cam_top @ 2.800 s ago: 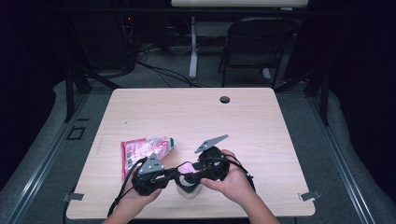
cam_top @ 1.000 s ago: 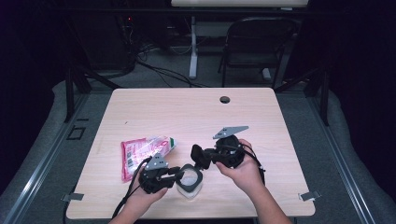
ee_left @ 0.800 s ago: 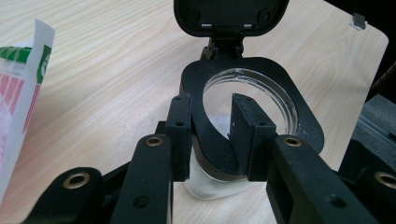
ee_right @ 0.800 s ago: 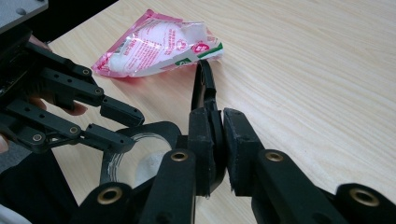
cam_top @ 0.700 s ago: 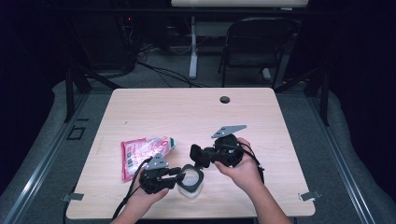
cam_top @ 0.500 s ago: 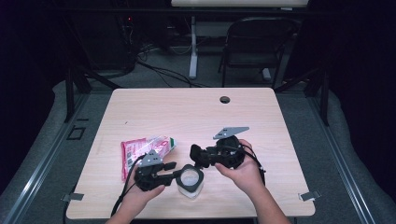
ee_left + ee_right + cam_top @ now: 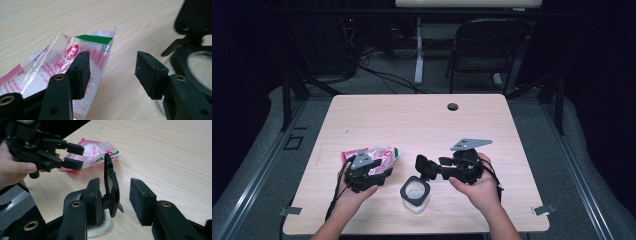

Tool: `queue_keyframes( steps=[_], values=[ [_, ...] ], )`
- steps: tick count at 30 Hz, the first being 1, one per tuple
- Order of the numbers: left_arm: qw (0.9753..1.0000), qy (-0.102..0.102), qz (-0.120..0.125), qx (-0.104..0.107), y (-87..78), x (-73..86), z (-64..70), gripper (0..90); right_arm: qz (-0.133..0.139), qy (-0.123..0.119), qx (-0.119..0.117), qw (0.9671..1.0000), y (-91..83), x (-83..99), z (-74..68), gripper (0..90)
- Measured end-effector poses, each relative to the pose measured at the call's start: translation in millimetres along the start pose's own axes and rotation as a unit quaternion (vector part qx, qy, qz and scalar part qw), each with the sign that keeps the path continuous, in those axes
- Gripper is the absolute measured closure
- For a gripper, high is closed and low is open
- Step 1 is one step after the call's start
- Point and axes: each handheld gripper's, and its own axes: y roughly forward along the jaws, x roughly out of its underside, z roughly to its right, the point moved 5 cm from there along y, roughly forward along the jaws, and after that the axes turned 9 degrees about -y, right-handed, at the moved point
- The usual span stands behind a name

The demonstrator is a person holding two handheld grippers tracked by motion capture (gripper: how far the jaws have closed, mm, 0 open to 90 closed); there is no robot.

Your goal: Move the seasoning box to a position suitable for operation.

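1. Compared with the earlier high view, the left hand-held gripper point(image 7: 379, 176) has slid off the container and over to the pink packet, and the right hand-held gripper point(image 7: 422, 166) has pulled back a little from the container's rim. The container itself hasn't budged.

2. The little white container point(image 7: 415, 194) sits near the bench's point(image 7: 412, 120) front edge, roughly at 6 o'clock from the bench centre. Its black lid point(image 7: 110, 192) stands flipped up on its hinge, nearly upright in the right gripper view.

3. Right hand-held gripper: jaws apart, with the raised lid standing in the gap between them, close against the left pad point(image 7: 95, 200) and not squeezed. My guess is it's parked there so the lid stays propped open and can't flop shut.

4. Left hand-held gripper: jaws also spread wide, nothing clamped. In the left gripper view the pink packet point(image 7: 62, 67) lies under the left pad point(image 7: 81, 72), green-striped end pointing away. Looks like it's lining up to grab the packet by that end.

5. The packet lies flat on the bench at about 9 o'clock from the container, just beside it. Handy spot, I think: short carry if the contents go into the open container.

6. The thin crinkly film could slip, so I'd say the pinch needs to land square on it.
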Motion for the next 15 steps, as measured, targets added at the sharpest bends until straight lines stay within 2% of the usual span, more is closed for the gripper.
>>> queue_keyframes(
  steps=[1,3,6,11,15],
  values=[
    [1.0000,0.002,-0.007,-0.006,3.8,0.5,-0.7,45.0,0.002,0.002,0.001,1.0000,-0.2,0.2,0.5,60.2],
    [0.9998,0.010,-0.007,-0.016,10.9,-0.1,-1.6,44.9,0.005,0.005,0.000,1.0000,-0.6,0.9,1.0,60.2],
    [0.9997,0.010,-0.009,-0.021,20.2,-1.5,-1.5,44.7,0.007,0.009,-0.001,0.9999,-0.9,1.9,1.9,59.9],
    [0.9988,0.015,-0.022,-0.042,33.7,-0.4,-4.9,45.2,0.008,0.011,-0.003,0.9999,-2.3,2.4,3.4,59.5],
    [0.9980,0.017,-0.021,-0.056,40.9,0.9,-4.9,46.8,0.010,0.011,-0.002,0.9999,-2.8,2.3,3.8,59.5]
  ],
)
